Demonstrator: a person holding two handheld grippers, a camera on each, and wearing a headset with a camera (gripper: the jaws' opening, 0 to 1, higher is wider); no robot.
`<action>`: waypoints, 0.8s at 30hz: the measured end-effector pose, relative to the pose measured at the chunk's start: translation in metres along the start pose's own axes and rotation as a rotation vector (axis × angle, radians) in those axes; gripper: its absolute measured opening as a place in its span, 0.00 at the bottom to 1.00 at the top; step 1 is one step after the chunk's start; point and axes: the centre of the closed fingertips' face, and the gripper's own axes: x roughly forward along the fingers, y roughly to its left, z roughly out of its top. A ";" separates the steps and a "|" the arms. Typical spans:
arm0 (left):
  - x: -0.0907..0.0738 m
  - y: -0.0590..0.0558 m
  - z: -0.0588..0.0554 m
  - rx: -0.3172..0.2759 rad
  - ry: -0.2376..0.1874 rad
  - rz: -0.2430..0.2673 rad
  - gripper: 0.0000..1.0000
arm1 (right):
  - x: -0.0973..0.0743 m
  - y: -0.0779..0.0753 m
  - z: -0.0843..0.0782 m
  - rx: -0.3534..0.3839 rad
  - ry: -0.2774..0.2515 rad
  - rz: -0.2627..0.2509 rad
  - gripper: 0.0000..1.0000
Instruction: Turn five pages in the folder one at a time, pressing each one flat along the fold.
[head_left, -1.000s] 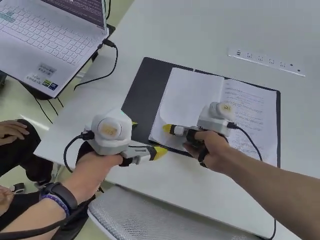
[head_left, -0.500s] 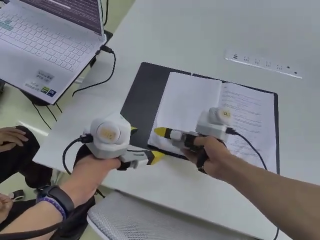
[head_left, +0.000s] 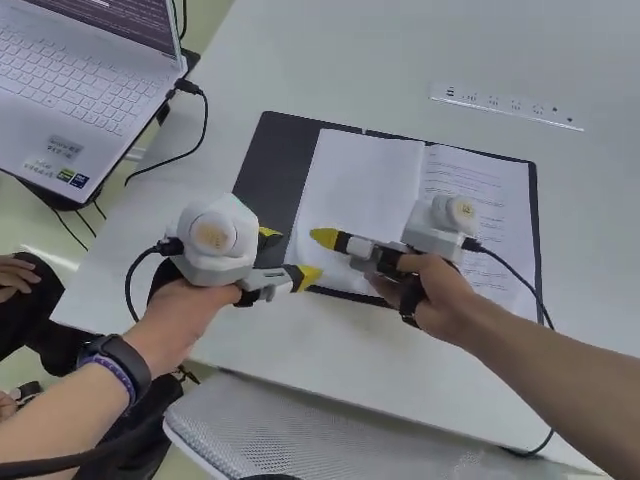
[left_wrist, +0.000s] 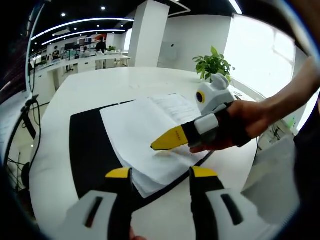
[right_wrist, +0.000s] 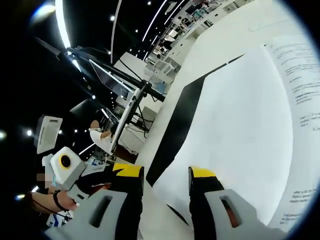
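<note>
Folder (head_left: 265, 180): being kept open on the table (head_left: 350, 60), blank page (head_left: 360, 185) turned left
Right gripper (head_left: 325, 238): jaws apart, being held over that page, as before
Left gripper (head_left: 289, 252): jaws apart, being edged nearer the folder
Next: another turn probably being readied

left hand-held gripper (head_left: 290, 255) jaws apart, right hand-held gripper (right_wrist: 165, 172) jaws apart

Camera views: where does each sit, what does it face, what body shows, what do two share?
Head view: headset, looking down at folder; left hand, right hand show.
Left gripper view: on left gripper, facing right gripper over folder; own jaws show.
Right gripper view: on that gripper, facing across blank page; own jaws show.
Shared: the folder.
</note>
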 end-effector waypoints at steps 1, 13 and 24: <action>0.002 0.000 0.001 0.004 0.000 0.000 0.40 | -0.004 -0.003 0.003 0.001 -0.009 -0.007 0.32; 0.029 -0.001 -0.003 0.037 0.047 -0.015 0.21 | -0.061 -0.018 0.025 0.019 -0.091 -0.087 0.26; 0.036 0.010 -0.026 0.013 0.104 0.010 0.00 | -0.084 -0.035 0.033 0.044 -0.121 -0.116 0.23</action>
